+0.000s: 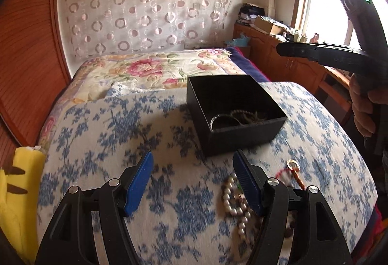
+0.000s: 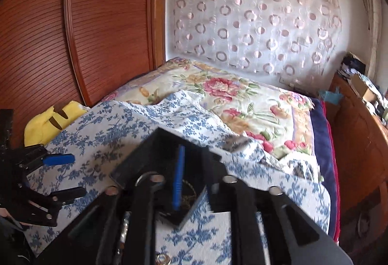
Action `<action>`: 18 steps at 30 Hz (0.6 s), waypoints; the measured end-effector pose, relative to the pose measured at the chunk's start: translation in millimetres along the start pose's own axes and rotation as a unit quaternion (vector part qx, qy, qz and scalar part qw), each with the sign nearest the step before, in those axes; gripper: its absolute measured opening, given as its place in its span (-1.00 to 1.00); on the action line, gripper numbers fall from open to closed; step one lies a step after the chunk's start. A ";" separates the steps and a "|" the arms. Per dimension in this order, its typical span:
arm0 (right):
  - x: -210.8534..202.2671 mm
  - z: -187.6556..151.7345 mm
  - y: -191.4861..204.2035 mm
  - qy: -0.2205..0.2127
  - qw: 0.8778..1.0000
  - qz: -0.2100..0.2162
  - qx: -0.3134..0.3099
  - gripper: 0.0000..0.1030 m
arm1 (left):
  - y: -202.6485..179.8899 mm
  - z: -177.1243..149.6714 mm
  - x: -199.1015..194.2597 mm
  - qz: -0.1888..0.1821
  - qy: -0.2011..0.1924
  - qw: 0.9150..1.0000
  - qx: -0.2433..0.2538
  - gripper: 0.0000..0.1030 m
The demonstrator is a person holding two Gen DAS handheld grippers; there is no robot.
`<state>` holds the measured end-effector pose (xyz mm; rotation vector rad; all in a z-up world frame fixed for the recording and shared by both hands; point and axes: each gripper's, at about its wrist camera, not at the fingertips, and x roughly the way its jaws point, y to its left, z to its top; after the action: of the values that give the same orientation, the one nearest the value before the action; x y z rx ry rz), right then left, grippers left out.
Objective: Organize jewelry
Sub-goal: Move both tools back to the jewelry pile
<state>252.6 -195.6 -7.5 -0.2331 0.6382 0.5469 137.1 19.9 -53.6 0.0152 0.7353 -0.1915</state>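
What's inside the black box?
The black box holds a clear bangle and a brownish beaded string. Its near wall hides the rest of the bottom.

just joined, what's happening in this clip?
A person with two handheld grippers is sorting jewelry on a blue-floral cloth. The black box already holds a bangle and beaded strands. The left gripper is open, low over the cloth beside a pearl strand and a red-corded piece. The right gripper, jaws together, hangs above the box.
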 end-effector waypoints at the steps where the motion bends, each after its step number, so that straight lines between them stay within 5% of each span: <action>1: -2.9 -4.5 0.0 0.001 1.000 -0.002 0.003 -0.55 | -1.5 -3.4 -2.6 -0.001 0.000 1.000 0.001 0.27; 18: -60.7 -142.7 38.4 0.030 0.998 0.001 0.060 -0.55 | -31.8 -53.4 -38.7 -0.040 0.019 0.999 0.011 0.27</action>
<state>119.4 -241.0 -83.3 -0.1372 0.7278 0.5037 67.9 -0.5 -65.7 0.0116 0.7730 -0.2758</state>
